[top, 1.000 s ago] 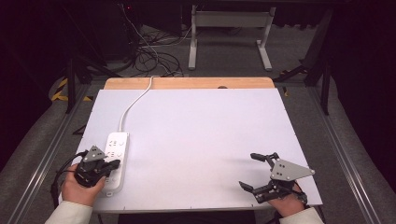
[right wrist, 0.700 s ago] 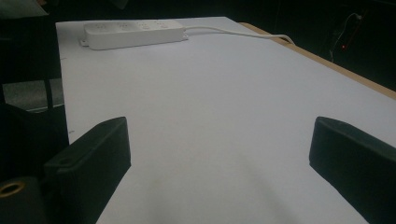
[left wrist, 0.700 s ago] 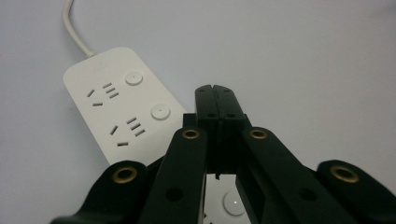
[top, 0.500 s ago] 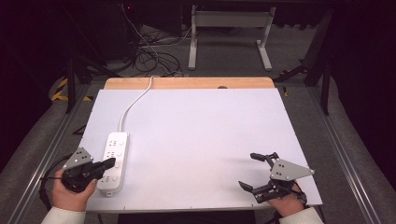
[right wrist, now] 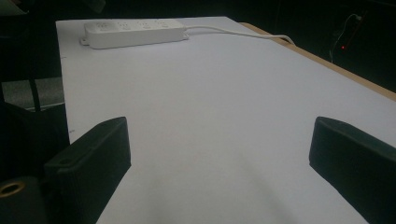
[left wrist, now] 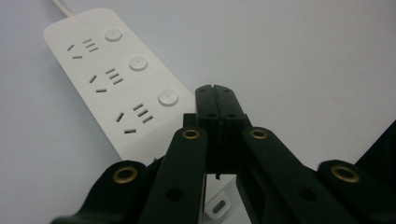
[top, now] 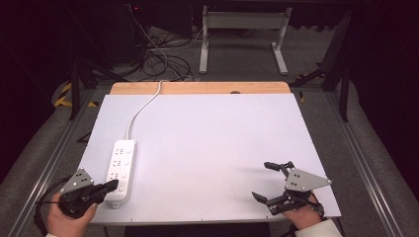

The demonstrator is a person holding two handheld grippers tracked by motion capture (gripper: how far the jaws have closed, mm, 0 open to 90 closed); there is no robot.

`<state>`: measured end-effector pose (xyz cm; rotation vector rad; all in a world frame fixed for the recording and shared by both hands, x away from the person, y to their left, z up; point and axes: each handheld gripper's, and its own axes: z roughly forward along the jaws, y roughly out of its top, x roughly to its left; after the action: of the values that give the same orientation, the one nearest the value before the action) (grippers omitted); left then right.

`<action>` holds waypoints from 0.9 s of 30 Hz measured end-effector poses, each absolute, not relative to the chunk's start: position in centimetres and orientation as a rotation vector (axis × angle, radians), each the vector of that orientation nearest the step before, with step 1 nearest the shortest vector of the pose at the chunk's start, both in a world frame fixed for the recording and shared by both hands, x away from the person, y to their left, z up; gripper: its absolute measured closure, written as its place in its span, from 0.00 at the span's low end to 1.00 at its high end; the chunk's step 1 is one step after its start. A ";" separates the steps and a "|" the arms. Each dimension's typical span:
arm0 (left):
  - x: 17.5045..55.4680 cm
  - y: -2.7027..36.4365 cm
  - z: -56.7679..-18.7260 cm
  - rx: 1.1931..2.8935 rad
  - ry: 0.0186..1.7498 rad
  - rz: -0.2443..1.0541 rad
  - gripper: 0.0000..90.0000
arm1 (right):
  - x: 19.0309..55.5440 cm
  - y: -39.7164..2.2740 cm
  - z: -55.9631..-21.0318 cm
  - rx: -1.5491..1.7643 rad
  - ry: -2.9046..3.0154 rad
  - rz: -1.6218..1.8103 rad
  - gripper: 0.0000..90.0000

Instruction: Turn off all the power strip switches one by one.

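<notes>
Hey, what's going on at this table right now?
A person holds a claw in each hand at a white table. The left claw is shut, empty, with its tip at the near end of a white power strip, above its edge; whether it touches is unclear. The strip's cord runs off the far side. The right claw sits open over bare table, holding nothing.

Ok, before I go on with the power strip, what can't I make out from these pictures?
- Near end of the white plastic power strip: in the left gripper view, covered by the shut left claw.
- Whether that claw touches the strip: cannot tell.
- Where its white cable plugs in: high view, lost past the table's wooden far edge.
</notes>
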<state>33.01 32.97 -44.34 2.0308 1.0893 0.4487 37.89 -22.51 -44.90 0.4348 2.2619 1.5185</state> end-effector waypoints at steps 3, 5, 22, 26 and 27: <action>33.0 32.8 -44.4 2.049 1.089 0.451 1.00 | 37.9 -22.6 -44.9 0.441 2.259 1.526 0.07; 33.1 32.7 -44.5 2.049 1.093 0.447 1.00 | 38.0 -22.7 -44.9 0.438 2.262 1.522 0.07; 33.9 32.1 -45.5 2.138 1.086 0.432 1.00 | 38.0 -22.7 -44.9 0.438 2.263 1.523 0.07; 34.0 32.2 -45.7 2.152 1.094 0.423 1.00 | 37.9 -22.6 -44.9 0.439 2.260 1.521 0.07; 34.1 32.2 -45.8 2.148 1.097 0.412 1.00 | 38.0 -22.6 -44.9 0.439 2.260 1.520 0.07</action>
<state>34.07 32.18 -45.81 2.1480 1.0970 0.4120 37.96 -22.62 -44.93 0.4391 2.2597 1.5198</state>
